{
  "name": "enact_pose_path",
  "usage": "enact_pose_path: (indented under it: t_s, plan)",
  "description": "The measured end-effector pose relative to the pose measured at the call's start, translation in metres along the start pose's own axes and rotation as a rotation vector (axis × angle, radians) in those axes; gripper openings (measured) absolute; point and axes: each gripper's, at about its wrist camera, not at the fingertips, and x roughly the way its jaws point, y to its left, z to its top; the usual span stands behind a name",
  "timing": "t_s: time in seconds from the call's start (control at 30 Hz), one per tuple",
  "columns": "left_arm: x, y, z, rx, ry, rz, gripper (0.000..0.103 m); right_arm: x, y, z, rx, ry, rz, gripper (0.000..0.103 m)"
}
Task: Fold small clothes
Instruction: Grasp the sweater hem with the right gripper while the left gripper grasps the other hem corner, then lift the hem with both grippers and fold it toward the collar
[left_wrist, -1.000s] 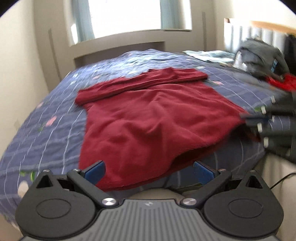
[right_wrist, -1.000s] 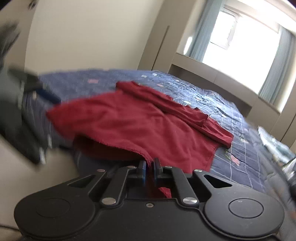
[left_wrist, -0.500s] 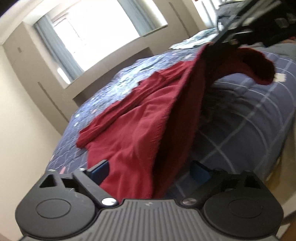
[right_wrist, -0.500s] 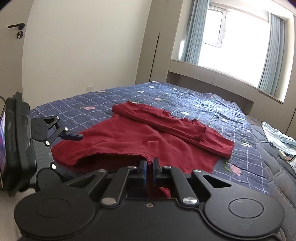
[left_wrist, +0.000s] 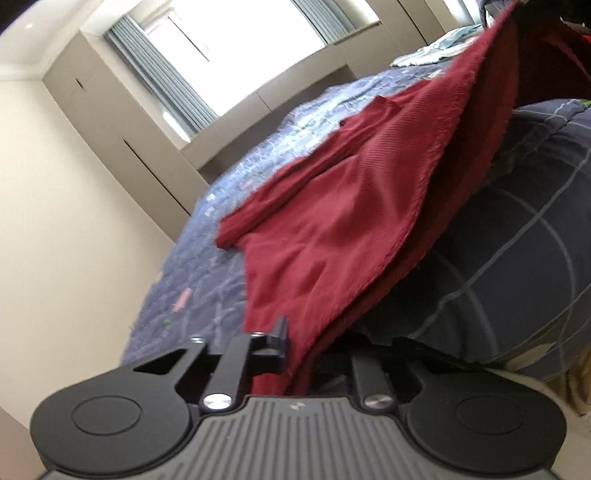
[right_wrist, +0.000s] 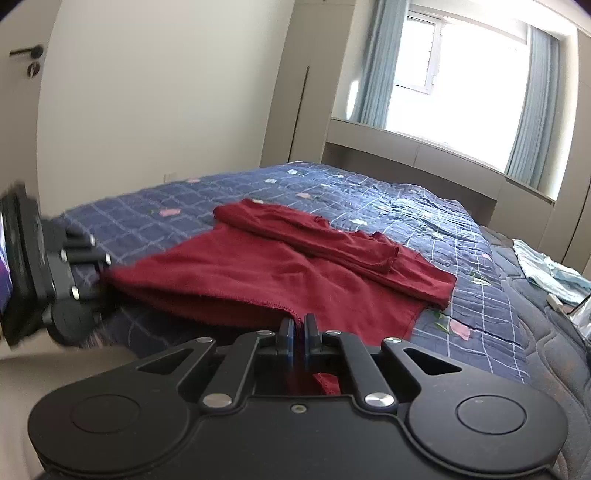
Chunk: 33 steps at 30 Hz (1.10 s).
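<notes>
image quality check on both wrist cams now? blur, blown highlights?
Left wrist: motion-smeared, horizon rolled, red garment soft, window clipped white. Right wrist: mostly sharp, window blown out, left tool at frame edge blurred; fisheye bends walls in both.

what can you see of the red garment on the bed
The red garment is dark red, a soft ribbed-looking knit with a rough near hem. It lies on the blue checked bedspread, a sleeve folded across its far part. The right gripper is shut on the near hem; the left gripper, whose jaws have just closed, pinches another corner. The edge between them is lifted.
</notes>
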Motion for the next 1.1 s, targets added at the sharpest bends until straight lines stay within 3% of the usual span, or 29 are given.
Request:
enact_pose_path:
  t_s: [0.1,0.37,0.63,0.73,0.87,1.1]
  plan:
    - [-0.007,0.006,-0.001,0.049,-0.046,0.03,0.005,0.0,0.007,-0.007,-0.049,0.026,0.0,0.003]
    - [-0.04,0.019,-0.003,0.221,-0.126,-0.06,0.004,-0.025,0.022,-0.02,-0.21,0.095,0.028,0.002]
    - [-0.102,0.028,-0.034,0.42,-0.152,-0.197,0.004,-0.079,0.036,-0.025,-0.277,0.22,0.186,0.0]
    - [-0.123,0.04,-0.039,0.376,-0.113,-0.276,0.004,-0.096,0.036,-0.023,-0.25,0.268,0.253,0.0]
    - [-0.132,0.068,-0.033,0.269,-0.087,-0.366,0.004,-0.101,0.025,-0.004,-0.202,0.267,0.289,0.0]
    - [-0.111,0.121,0.016,0.116,-0.059,-0.441,0.004,-0.086,-0.008,0.058,-0.177,0.211,0.293,0.0]
